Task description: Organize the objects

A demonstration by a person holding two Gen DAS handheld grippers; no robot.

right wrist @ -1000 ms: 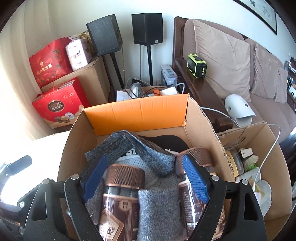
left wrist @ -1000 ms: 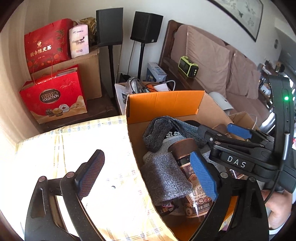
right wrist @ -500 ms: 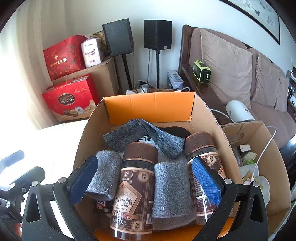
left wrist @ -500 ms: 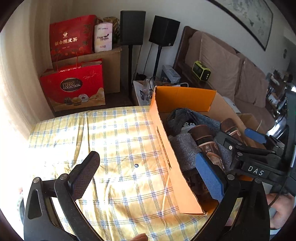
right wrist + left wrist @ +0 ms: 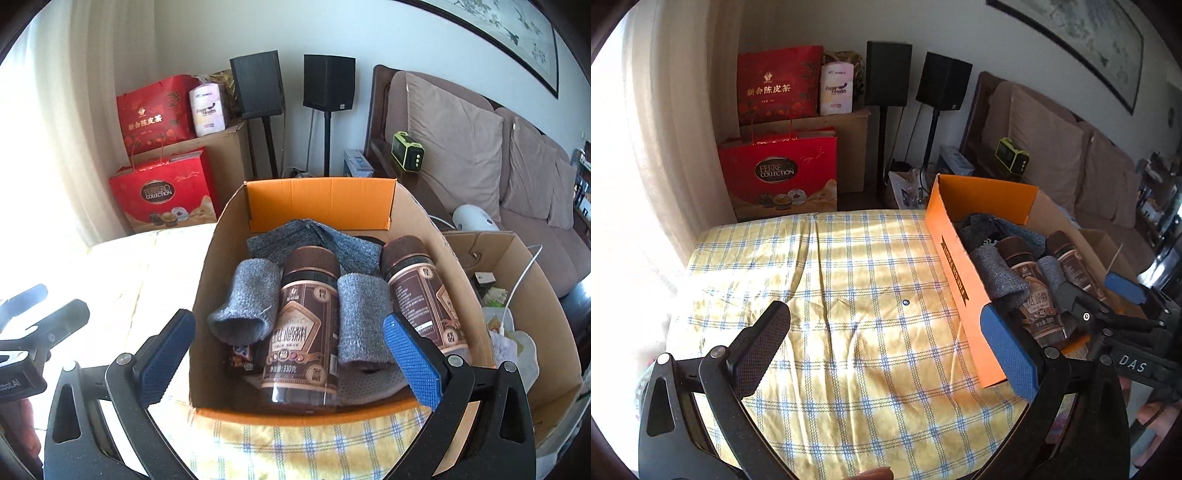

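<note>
Box: orange-and-brown cardboard box [image 5: 369, 206], open-topped, standing on the bench near its right edge; seen from its left side in my left view [image 5: 955, 275].
Jars: two brown plastic jars with ribbed brown lids lie on their sides inside the box, the left jar [image 5: 306, 325] in the middle, the right jar [image 5: 424, 291] along the right wall.
Socks: rolled grey knitted sock [image 5: 249, 299] left of the left jar; folded grey knitted cloth [image 5: 364, 321] between the two jars; a further grey fabric piece [image 5: 314, 240] behind them.
Bench: covered with a yellow-and-blue checked cloth [image 5: 849, 295].
My left hand-held gripper [image 5: 886, 347]: wide open, holding nothing, over the cloth beside the box.
My right hand-held gripper [image 5: 291, 354]: wide open, empty, at the box's near edge.
Background: red gift bag marked "Ferrero Collection" [image 5: 779, 173], two black speakers on stands [image 5: 916, 77], brown sofa [image 5: 480, 155].
</note>
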